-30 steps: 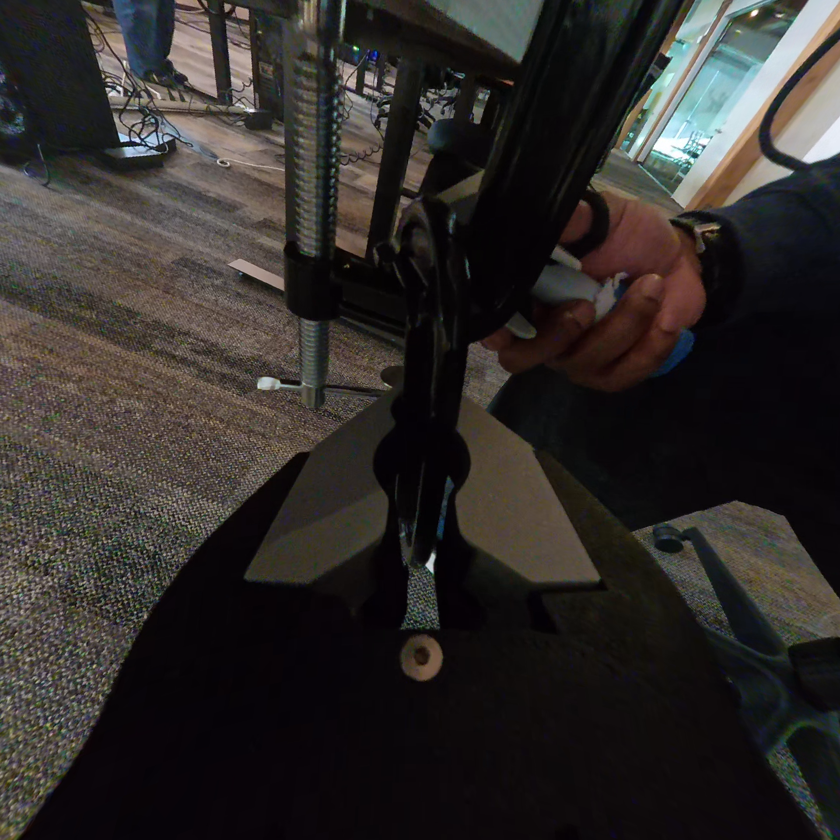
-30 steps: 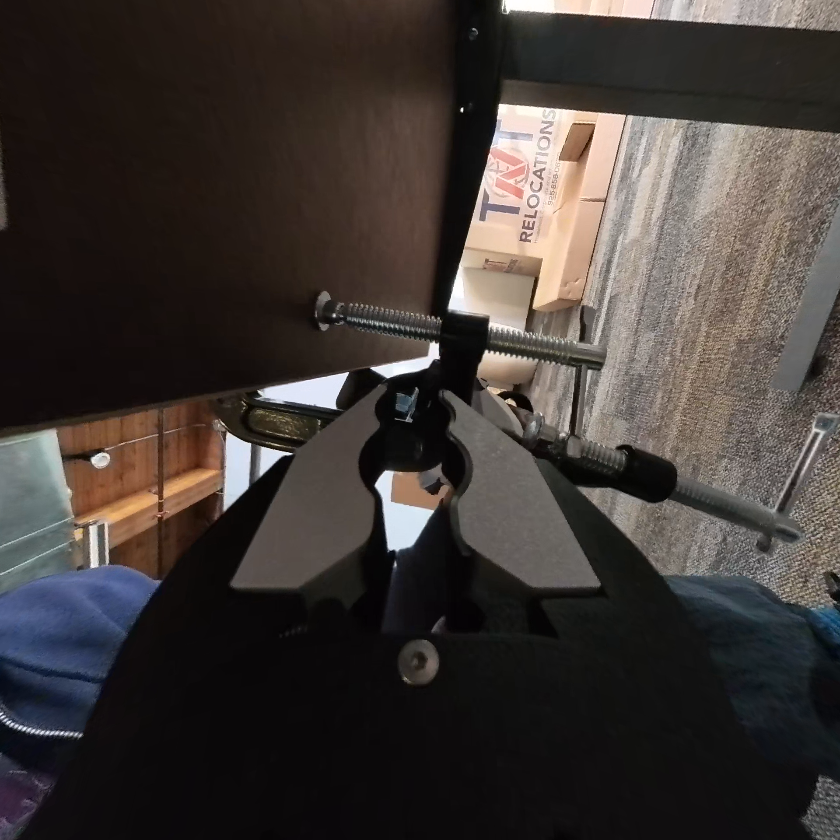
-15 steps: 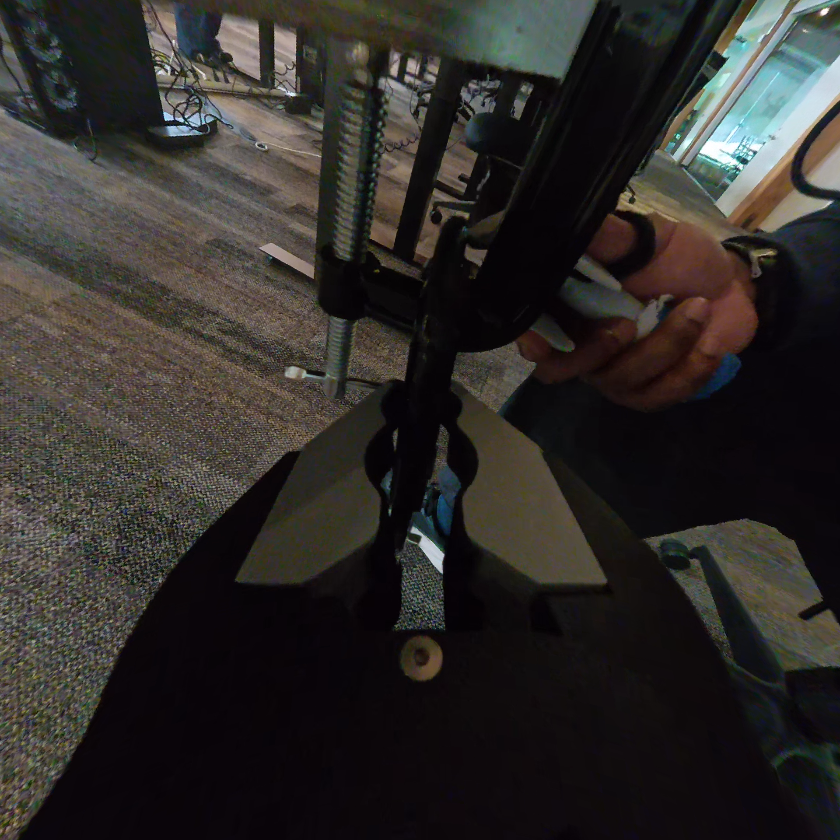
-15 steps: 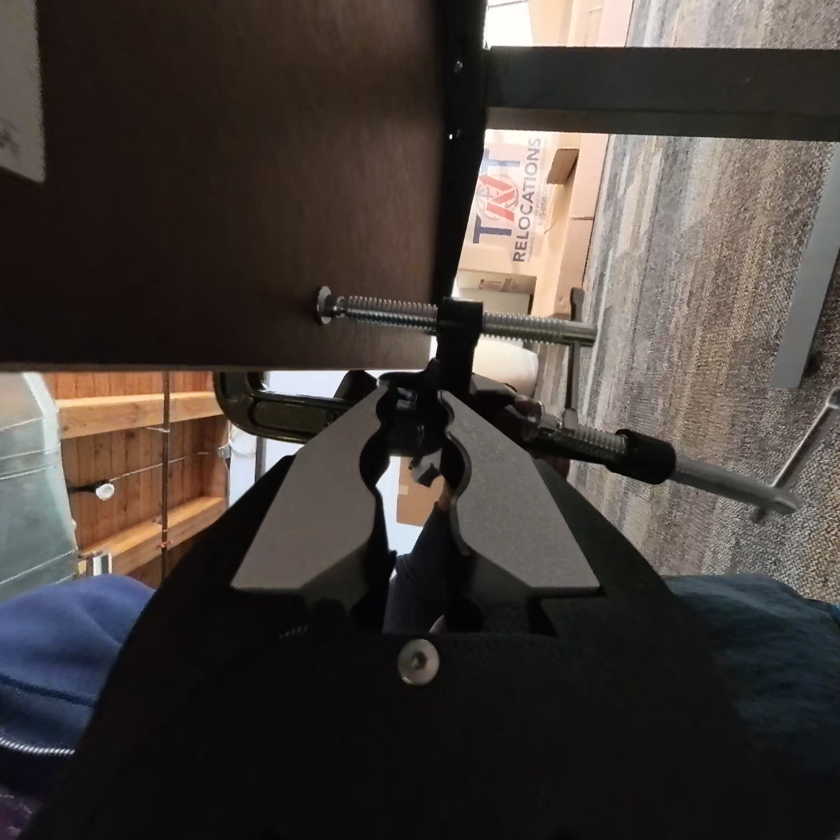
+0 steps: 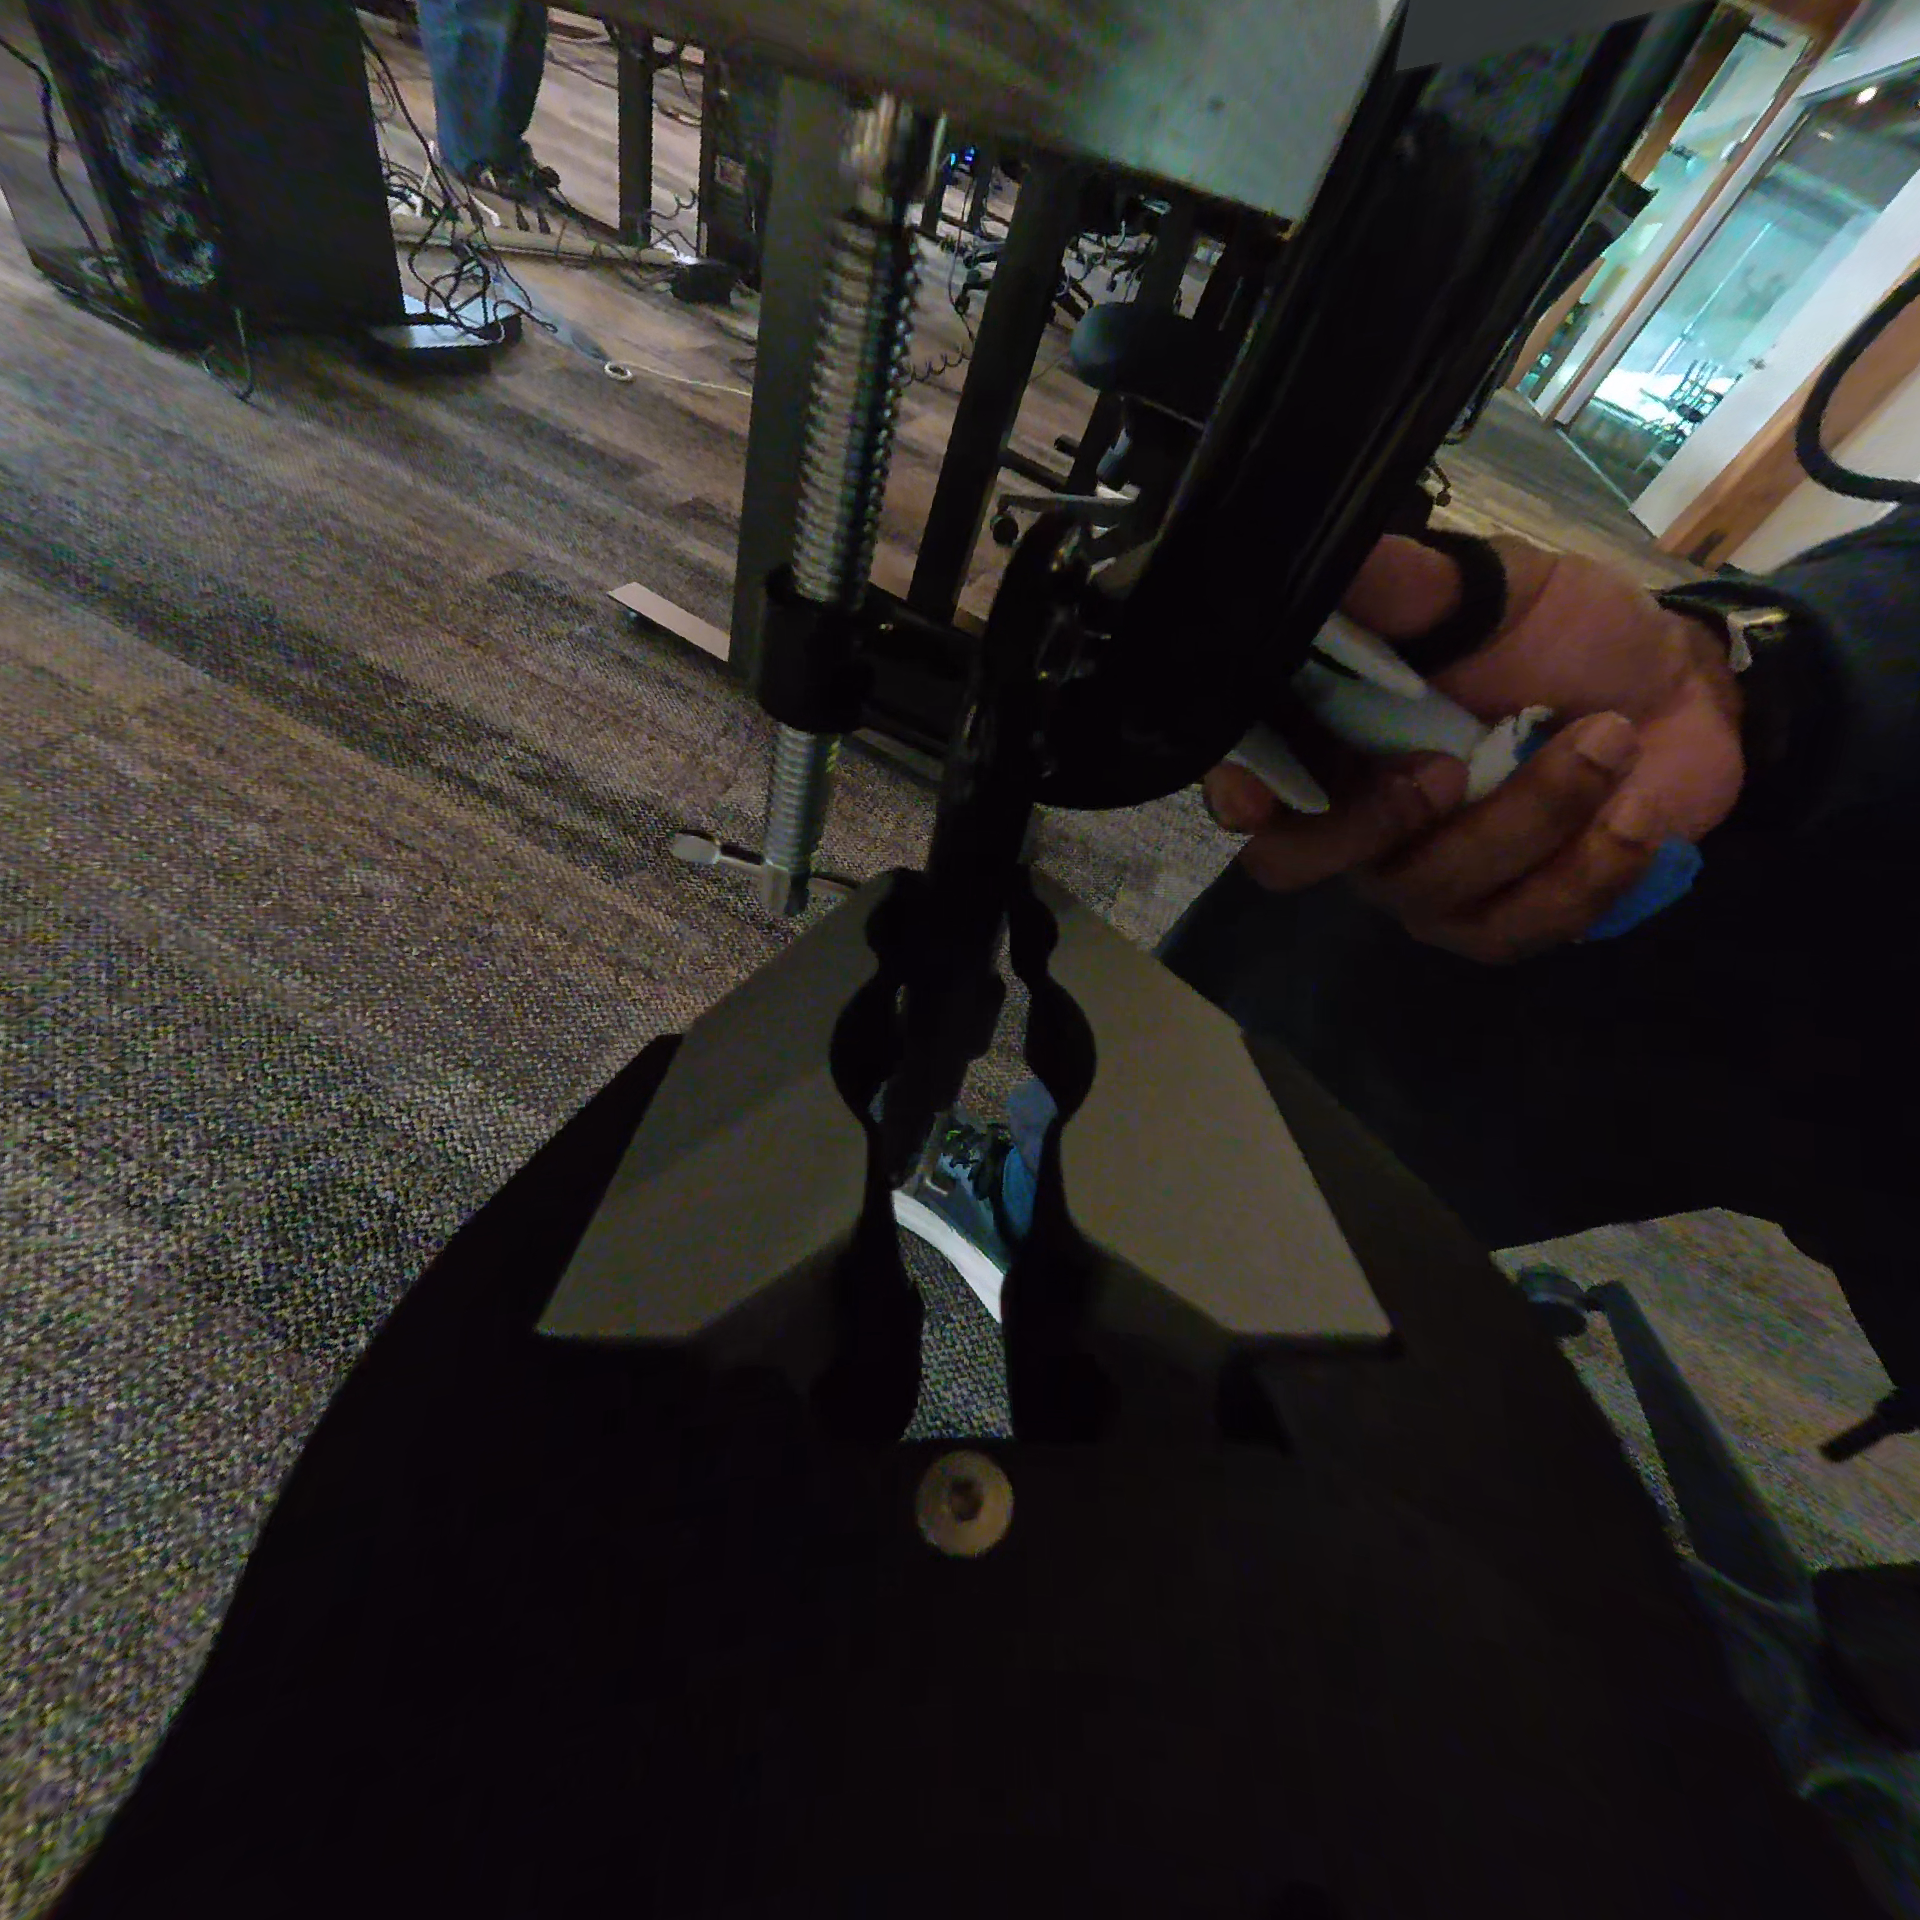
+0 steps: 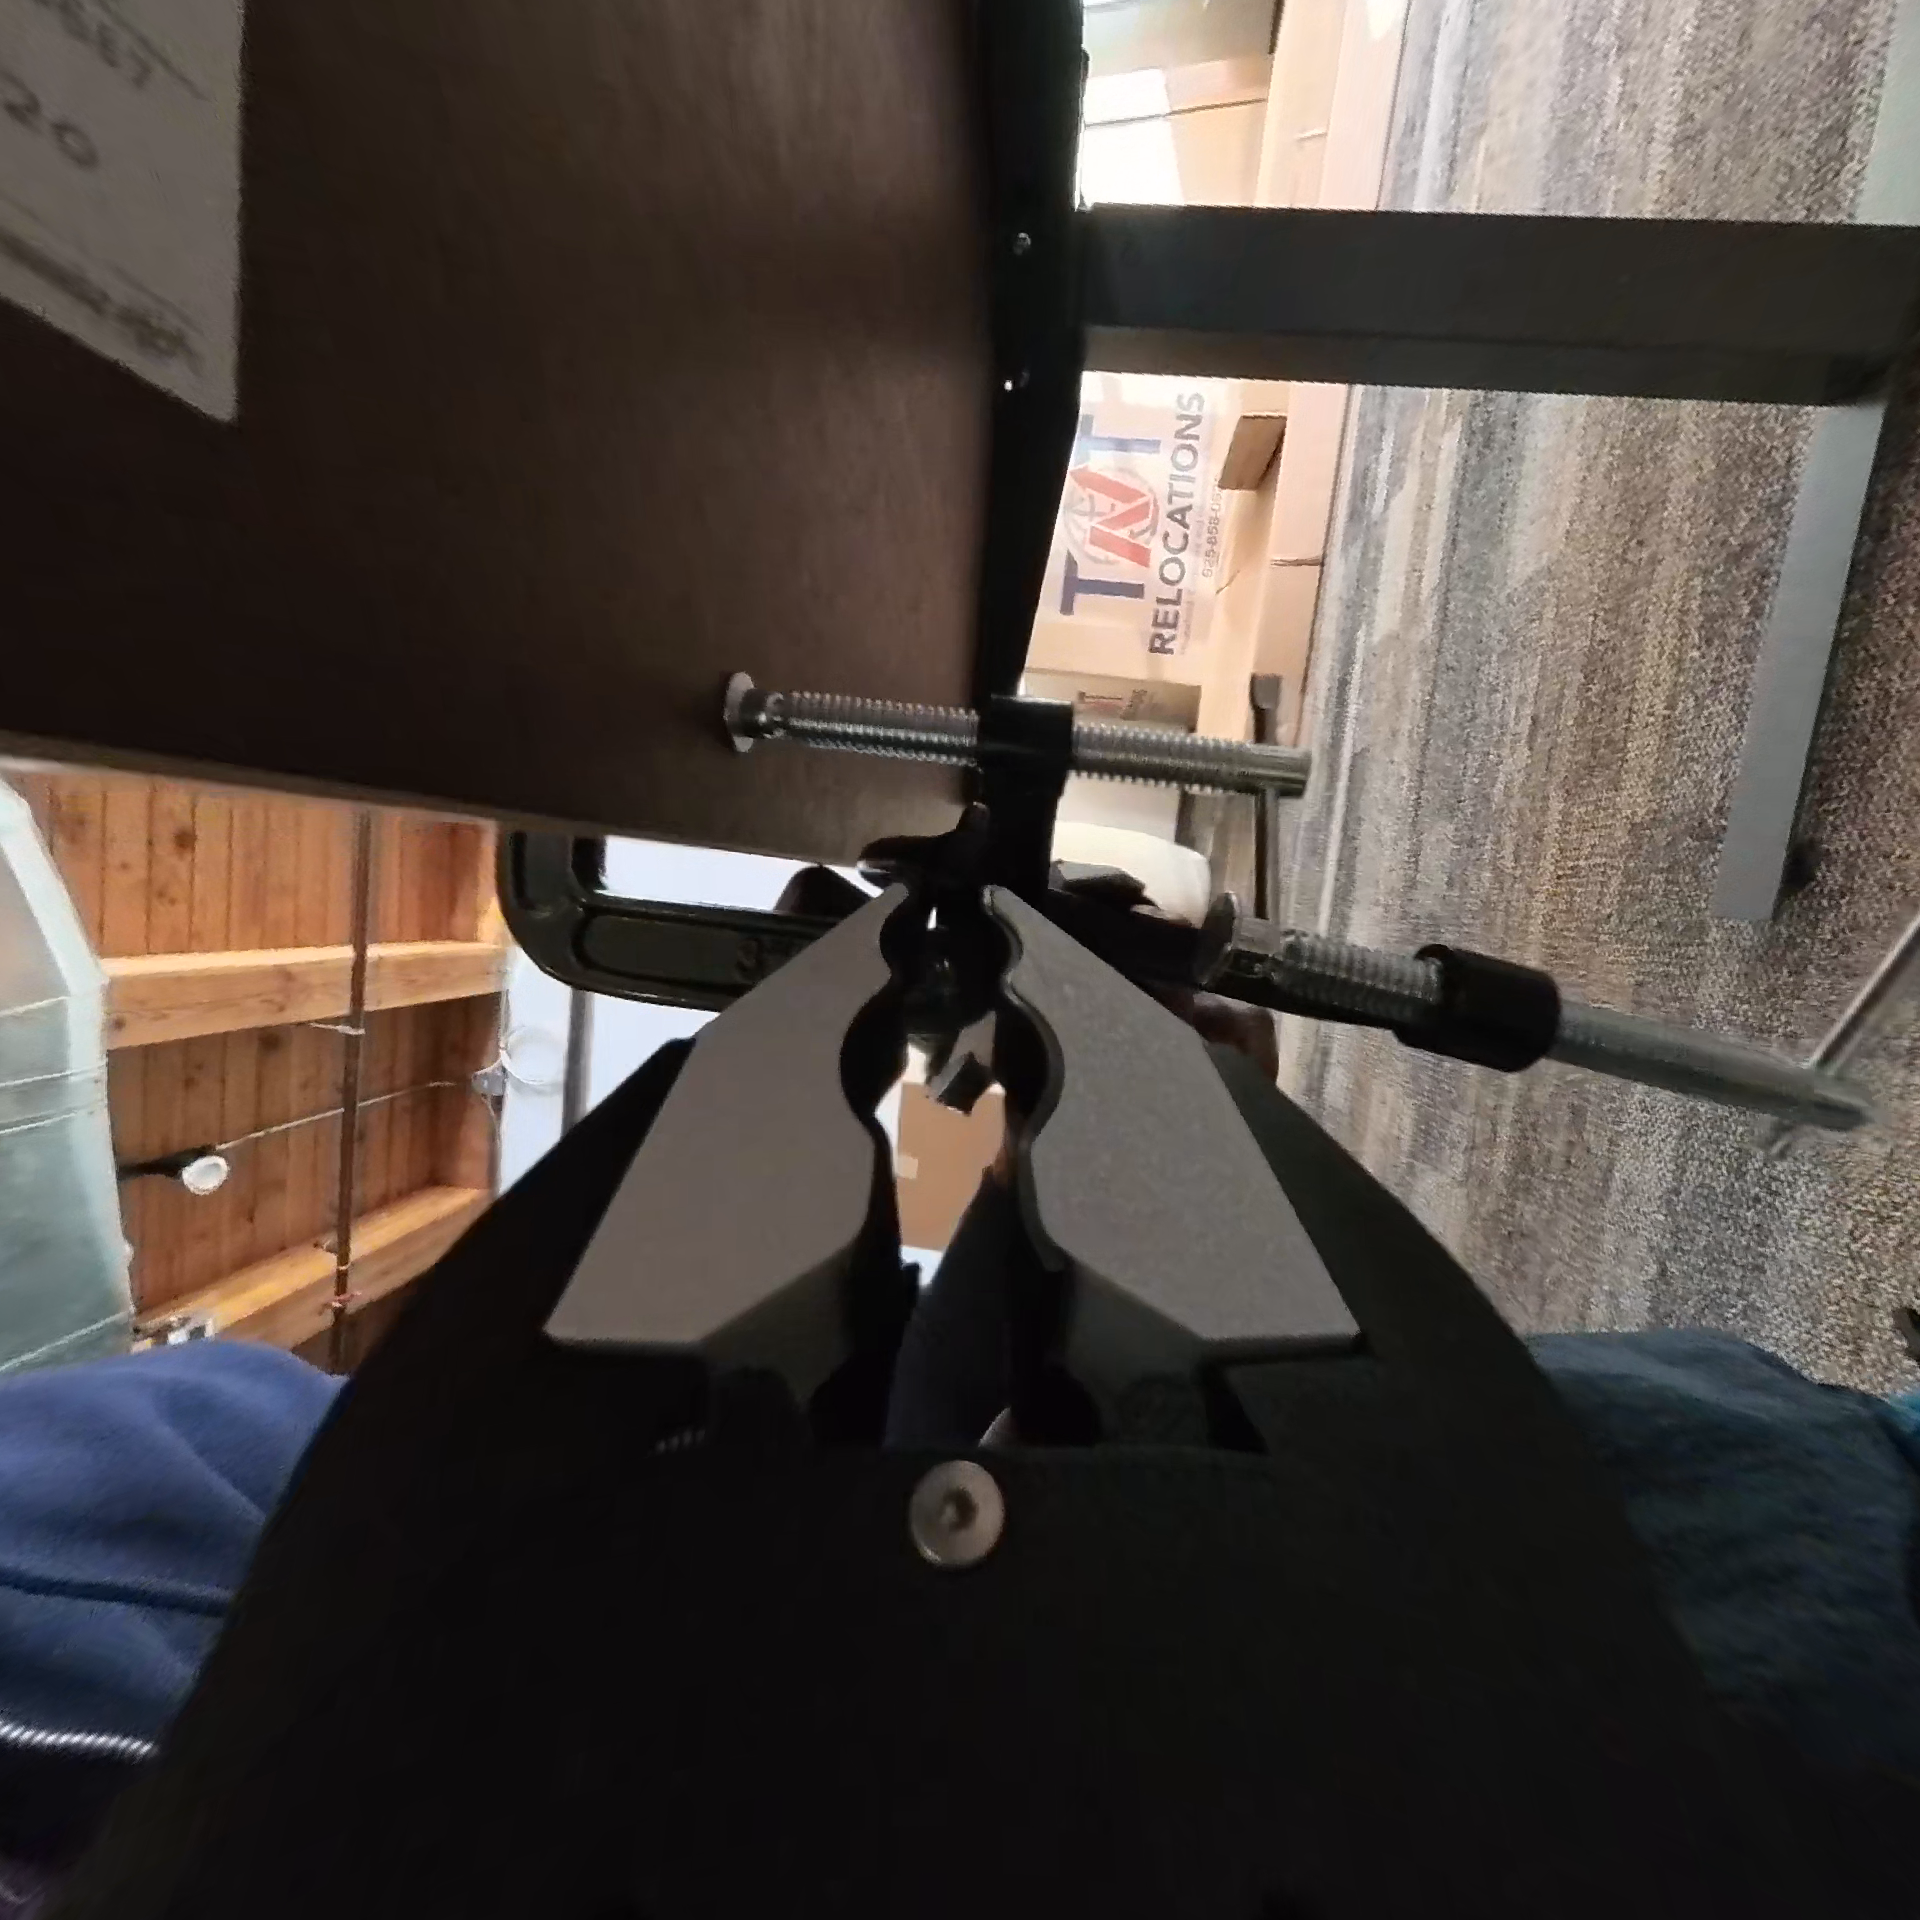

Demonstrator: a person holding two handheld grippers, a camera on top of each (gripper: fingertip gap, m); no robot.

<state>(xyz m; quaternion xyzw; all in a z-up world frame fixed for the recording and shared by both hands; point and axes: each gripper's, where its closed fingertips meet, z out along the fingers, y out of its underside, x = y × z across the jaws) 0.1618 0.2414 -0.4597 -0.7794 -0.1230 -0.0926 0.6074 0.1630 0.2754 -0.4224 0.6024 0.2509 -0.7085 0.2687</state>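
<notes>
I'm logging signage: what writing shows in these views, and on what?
White paper label on the brown table underside: dark marks, blurred.
Cardboard box in the background: large blue and red print, legible; I don't copy wording.
Left wrist view: none visible.

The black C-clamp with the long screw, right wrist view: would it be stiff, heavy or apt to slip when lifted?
Probably stiff: the C-clamp looks like a thick metal frame. Likely heavy for its size, with its steel screw pulling one end down. Its glossy paint may make it slippery.
</notes>
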